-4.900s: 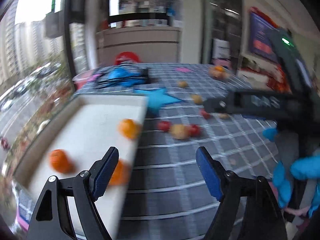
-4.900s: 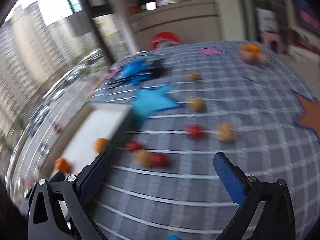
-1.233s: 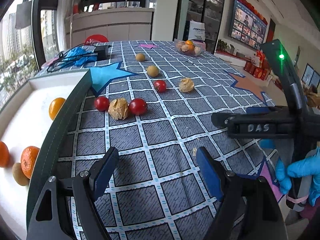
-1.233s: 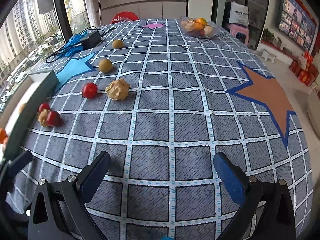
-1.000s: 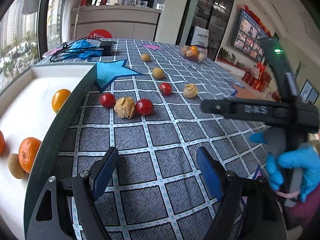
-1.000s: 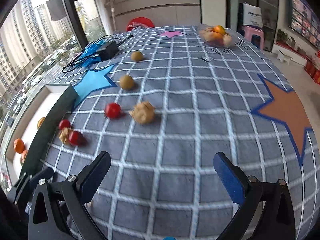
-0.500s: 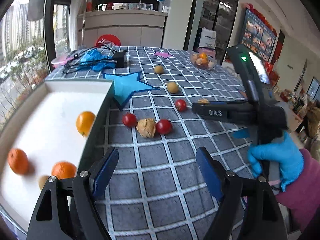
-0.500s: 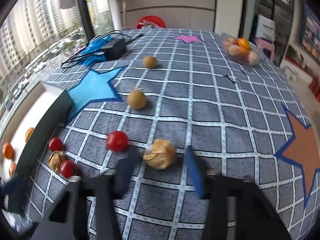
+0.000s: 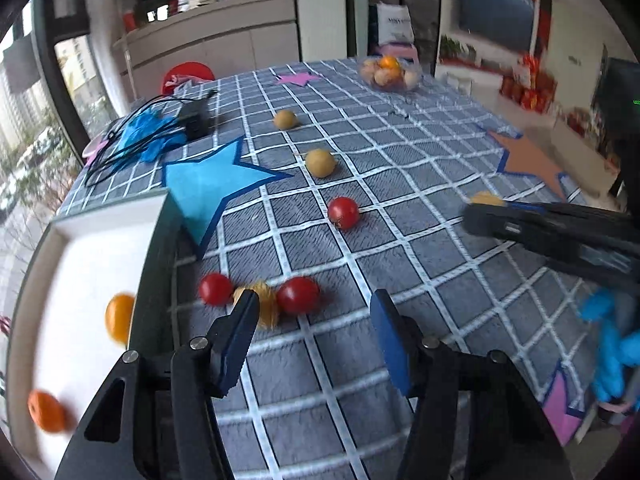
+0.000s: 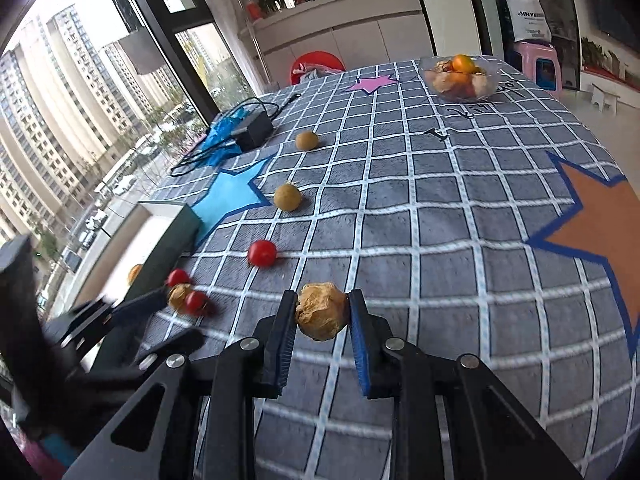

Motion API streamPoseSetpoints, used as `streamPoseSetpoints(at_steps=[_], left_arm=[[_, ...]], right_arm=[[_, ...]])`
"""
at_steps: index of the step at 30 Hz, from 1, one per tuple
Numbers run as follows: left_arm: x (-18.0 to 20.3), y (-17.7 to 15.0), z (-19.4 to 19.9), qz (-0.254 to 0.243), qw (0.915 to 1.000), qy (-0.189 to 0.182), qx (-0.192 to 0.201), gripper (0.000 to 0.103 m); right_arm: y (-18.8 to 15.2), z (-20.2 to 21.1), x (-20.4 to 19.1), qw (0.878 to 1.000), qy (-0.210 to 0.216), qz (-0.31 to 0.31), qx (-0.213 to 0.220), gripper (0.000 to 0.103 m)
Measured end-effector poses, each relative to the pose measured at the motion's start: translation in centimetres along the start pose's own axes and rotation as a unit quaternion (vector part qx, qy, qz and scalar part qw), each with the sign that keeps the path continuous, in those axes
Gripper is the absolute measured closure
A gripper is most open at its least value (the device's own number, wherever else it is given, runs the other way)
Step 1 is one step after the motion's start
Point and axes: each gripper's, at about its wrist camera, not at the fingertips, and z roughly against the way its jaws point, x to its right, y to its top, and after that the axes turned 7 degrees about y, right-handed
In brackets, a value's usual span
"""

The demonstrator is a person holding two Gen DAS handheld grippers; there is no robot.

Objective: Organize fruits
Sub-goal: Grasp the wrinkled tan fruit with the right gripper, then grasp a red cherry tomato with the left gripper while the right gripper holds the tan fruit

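While the right gripper now pinches a husk fruit, where a second ago its jaws stood wide over bare cloth, the lines below give the rest.

Right tool: clenched on the husk fruit, a pad pressing each side; the fruit sits at the fingertips, just over the checked cloth.

Left tool: the left gripper is closing, nothing pressed yet; its jaws were wider a second ago.

Ahead of left tool: a second husk fruit, half hidden behind the left pad, touching a red tomato that lies between the fingertips and just beyond; another tomato lies left of the pad.

Tray: the white tray lies to the left of the left tool, with oranges already inside.

Farther out: one tomato and two yellow-brown round fruits ahead of both tools, well apart; a glass bowl of fruit at the far edge.

Meaning for the task: one loose fruit appears secured and ready to be carried, probably toward the tray; a second pick looks under way on the left.

Risk: the papery husk may crush or slip; the left jaws could nudge the touching cluster apart.
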Motion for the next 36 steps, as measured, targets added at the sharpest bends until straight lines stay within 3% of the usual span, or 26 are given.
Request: streamPoseSetpoints(at_steps=[2,6,10,16,22,30,36], left_arm=[[0.6,0.6,-0.4,-0.020,0.9997,0.013,0.004,0.043],[1.1,1.2,-0.9,-0.033,0.9994,-0.007,-0.008,0.065],[1.9,0.6,-2.1,-0.053,0.9983,-0.009,-0.024,0.074],[0.8,-0.2,-1.5,-0.007,0.9992,-0.031,-0.022,0.076],[0.2,-0.7,1.7,0.004,0.9995,-0.030,0.006,0.076],[-1.4,-1.6,5.6,0.023,0.9987,-0.019,0.043,0.075],[-3.2,-2.4,6.5,0.042,0.9979,0.004,0.050,0.075]], right_arm=[[-0.6,0.7,0.1,1.000,0.009,-0.002,0.003,0.076],[-1.1,1.2,0.2,1.000,0.020,-0.006,0.007,0.076],[-1.5,1.6,0.6,0.999,0.030,-0.015,0.012,0.076],[-2.1,2.5,1.4,0.999,0.036,-0.027,0.020,0.076],[-2.5,3.2,2.3,0.998,0.036,-0.035,0.024,0.076],[-2.7,3.2,2.0,0.999,0.037,-0.035,0.021,0.076],[-2.6,2.6,0.4,0.999,0.034,-0.025,0.014,0.076]])
